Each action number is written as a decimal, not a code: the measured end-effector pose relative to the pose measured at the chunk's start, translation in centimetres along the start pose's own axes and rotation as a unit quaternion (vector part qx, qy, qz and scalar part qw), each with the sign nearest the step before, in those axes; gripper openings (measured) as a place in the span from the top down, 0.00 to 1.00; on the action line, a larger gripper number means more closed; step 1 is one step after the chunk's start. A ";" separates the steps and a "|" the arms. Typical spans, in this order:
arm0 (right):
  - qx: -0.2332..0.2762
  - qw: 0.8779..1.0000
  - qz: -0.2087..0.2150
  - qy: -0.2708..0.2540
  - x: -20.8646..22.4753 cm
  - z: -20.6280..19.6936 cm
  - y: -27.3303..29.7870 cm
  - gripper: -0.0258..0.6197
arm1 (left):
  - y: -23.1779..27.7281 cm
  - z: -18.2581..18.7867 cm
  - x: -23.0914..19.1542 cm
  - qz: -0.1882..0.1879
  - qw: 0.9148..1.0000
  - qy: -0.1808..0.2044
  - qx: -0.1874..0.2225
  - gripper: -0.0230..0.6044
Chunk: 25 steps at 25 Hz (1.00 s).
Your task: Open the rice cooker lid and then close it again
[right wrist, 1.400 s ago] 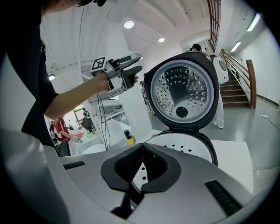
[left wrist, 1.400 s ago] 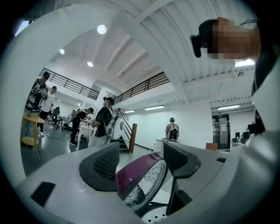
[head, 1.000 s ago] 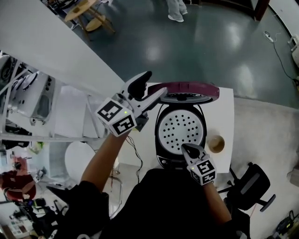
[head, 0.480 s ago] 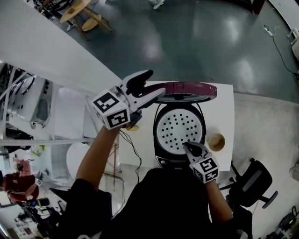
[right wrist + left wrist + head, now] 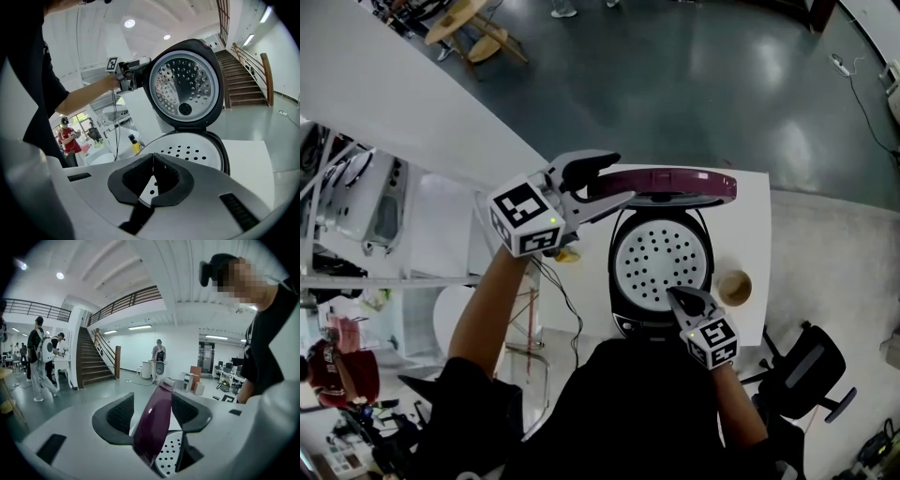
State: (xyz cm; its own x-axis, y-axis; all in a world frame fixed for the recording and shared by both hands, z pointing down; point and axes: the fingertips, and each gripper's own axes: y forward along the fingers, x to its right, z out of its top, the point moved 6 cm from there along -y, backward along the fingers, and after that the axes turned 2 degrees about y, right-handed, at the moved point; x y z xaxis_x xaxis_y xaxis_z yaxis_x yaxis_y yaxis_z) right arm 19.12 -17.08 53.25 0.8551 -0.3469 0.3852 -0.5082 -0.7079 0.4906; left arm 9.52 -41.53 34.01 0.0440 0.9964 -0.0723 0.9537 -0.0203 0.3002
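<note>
The rice cooker (image 5: 661, 262) sits on the white table (image 5: 755, 225) with its purple lid (image 5: 666, 180) standing up at the far side. The left gripper (image 5: 619, 178) has its fingers spread around the lid's left edge; they have just been closing in but do not seem to pinch it yet, while the right gripper (image 5: 677, 296) waits at the cooker's near side, fingers pressed together on nothing. A good next move is likely a firm squeeze, then a slow swing down toward the near side.

Bright light from ceiling lamps (image 5: 130, 23), glare on the glossy floor (image 5: 694, 84), fisheye views — dark rounded corners.
</note>
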 end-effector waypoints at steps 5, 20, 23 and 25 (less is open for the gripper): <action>0.014 0.999 0.007 0.028 0.3 0.1 -0.3 0.96 | -0.5 0.1 -0.4 -0.023 0.998 -0.057 0.005 0.60; 0.016 0.999 -0.002 0.034 0.1 -1.1 -1.7 0.96 | -0.7 -0.3 2.8 -0.071 0.996 -0.017 -0.058 0.73; 0.016 0.999 0.000 0.033 -0.4 -1.5 -1.9 0.96 | -0.8 -0.5 3.9 -0.080 0.994 0.006 -0.068 0.75; 0.018 0.999 0.000 0.034 -0.7 -1.6 -2.1 0.96 | -0.9 -0.6 4.7 -0.086 0.993 0.023 -0.076 0.77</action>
State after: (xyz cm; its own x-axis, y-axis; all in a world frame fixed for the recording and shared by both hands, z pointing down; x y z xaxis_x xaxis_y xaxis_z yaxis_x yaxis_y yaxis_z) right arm 19.42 -14.32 53.22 0.8453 -0.3062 0.4379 -0.5040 -0.7293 0.4628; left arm 8.69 -36.78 33.96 -0.1323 0.9868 -0.0931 0.8898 0.1596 0.4274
